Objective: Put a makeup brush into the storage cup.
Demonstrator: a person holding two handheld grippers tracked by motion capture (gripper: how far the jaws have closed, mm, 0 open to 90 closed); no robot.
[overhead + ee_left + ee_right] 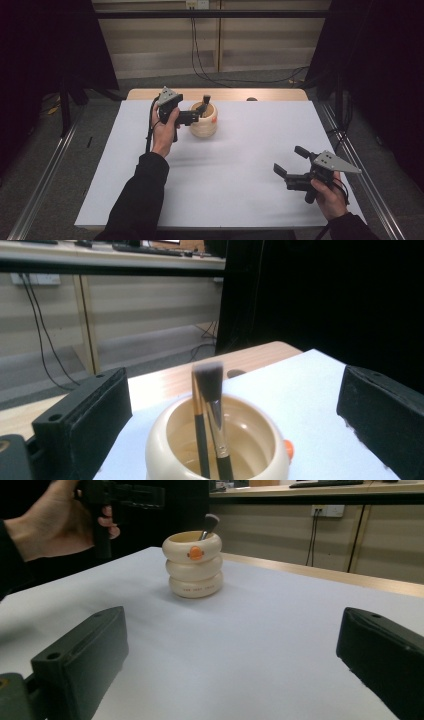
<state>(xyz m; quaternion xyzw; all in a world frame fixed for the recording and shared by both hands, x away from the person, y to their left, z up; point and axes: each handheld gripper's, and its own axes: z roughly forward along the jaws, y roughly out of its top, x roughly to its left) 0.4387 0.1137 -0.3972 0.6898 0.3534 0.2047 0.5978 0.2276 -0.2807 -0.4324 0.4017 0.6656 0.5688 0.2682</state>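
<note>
Right tongs [290, 162] hovered wide open, empty, over the near desk [240, 200]. Left tongs [204, 105] gaped wide above the cream ringed pot [204, 125], two makeup brushes [210, 405] standing inside, unheld.

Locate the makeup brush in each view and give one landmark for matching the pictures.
High view: the makeup brush stands in the cream holder, upper centre-left.
Left gripper view: bottom centre, bristles up.
Right gripper view: upper centre, poking out.
Shared landmark: the cream holder on the white table.
</note>
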